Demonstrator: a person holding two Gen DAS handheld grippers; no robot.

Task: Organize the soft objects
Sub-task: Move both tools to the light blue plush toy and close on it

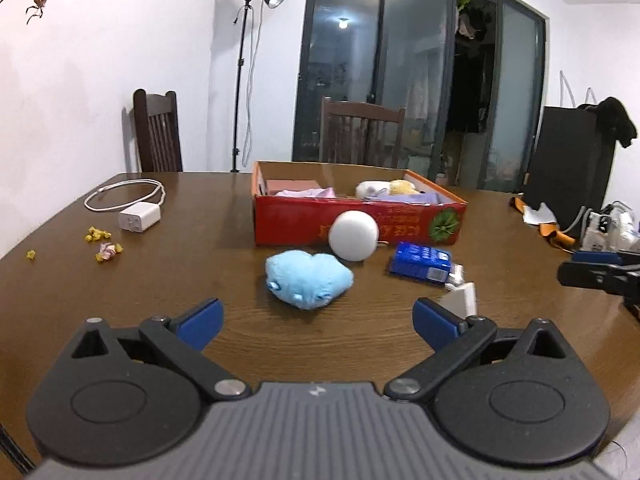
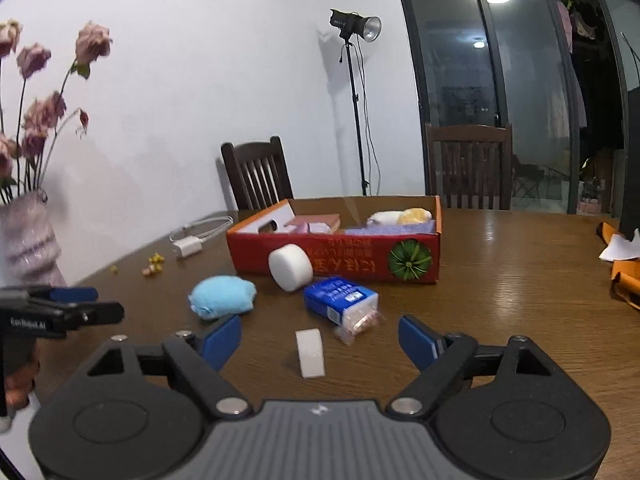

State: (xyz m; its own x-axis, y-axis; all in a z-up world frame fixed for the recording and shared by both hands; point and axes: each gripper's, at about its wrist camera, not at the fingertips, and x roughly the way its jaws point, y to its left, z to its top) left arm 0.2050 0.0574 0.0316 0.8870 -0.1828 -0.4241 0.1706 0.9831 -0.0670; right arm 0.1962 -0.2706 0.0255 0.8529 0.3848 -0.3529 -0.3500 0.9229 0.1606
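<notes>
A light blue plush toy [image 1: 308,278] lies on the brown table just ahead of my left gripper [image 1: 318,318], whose blue pads stand wide open with nothing between them. Behind the plush a white ball-like object [image 1: 354,235] leans against a red cardboard box [image 1: 360,220]. That box holds a white and yellow plush [image 1: 386,188] and folded purple cloth. My right gripper [image 2: 320,340] is open above a small white block [image 2: 310,353], which lies between the pads without touching them. The blue plush [image 2: 222,296] sits to its left, a blue tissue pack [image 2: 340,300] ahead.
A white charger with cable [image 1: 138,216] and yellow and pink scraps [image 1: 102,242] lie at the left. A vase of dried roses [image 2: 28,236] stands at the table's left edge. Orange and white items [image 1: 540,222] and a black case sit at the right. Two chairs stand behind.
</notes>
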